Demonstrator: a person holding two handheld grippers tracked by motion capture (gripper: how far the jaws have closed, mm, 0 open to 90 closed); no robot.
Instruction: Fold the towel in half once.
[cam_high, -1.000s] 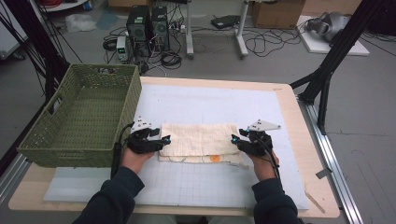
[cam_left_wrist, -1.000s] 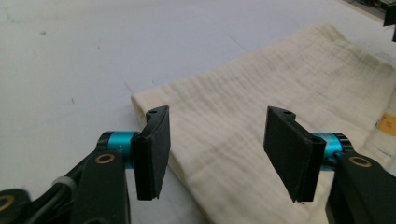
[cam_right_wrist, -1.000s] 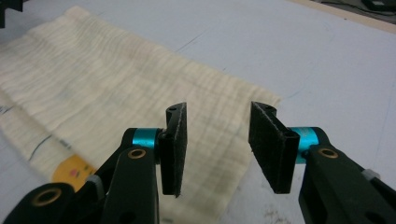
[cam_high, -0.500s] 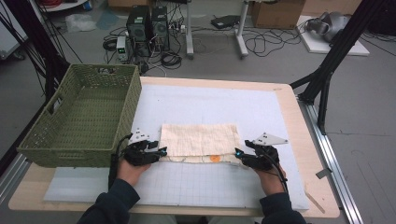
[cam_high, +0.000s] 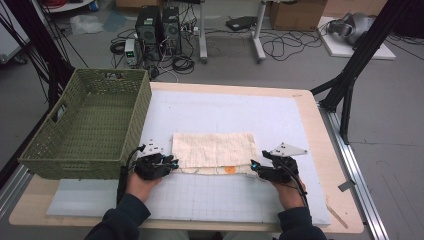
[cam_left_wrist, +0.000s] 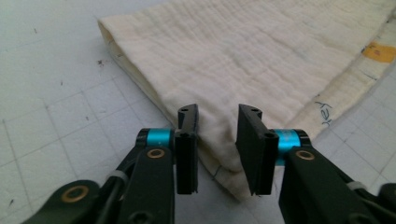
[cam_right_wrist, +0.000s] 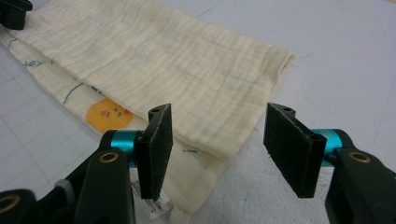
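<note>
A folded cream cloth (cam_high: 215, 147) with an orange spot (cam_high: 230, 169) on its lower layer lies flat on the white gridded mat (cam_high: 225, 110). My left gripper (cam_high: 172, 164) is at its near left corner. In the left gripper view that gripper (cam_left_wrist: 217, 116) has just been closing. A gap still shows, and the corner of the cloth (cam_left_wrist: 252, 60) lies between the pads unpinched. My right gripper (cam_high: 255, 166) is at the near right corner. In the right gripper view it (cam_right_wrist: 217, 121) has just been opening and stands wide, with the cloth (cam_right_wrist: 154, 60) lying loose by its left pad.
A green wicker basket (cam_high: 80, 162) stands on the table's left side, its front wall just left of my left hand. Black stand legs (cam_high: 350, 85) rise beyond the table's right edge. Computers and cables sit on the floor behind.
Both hands have drawn back toward me, from the cloth's sides to its near corners. The cloth now lies smoother, with its top layer flat.
</note>
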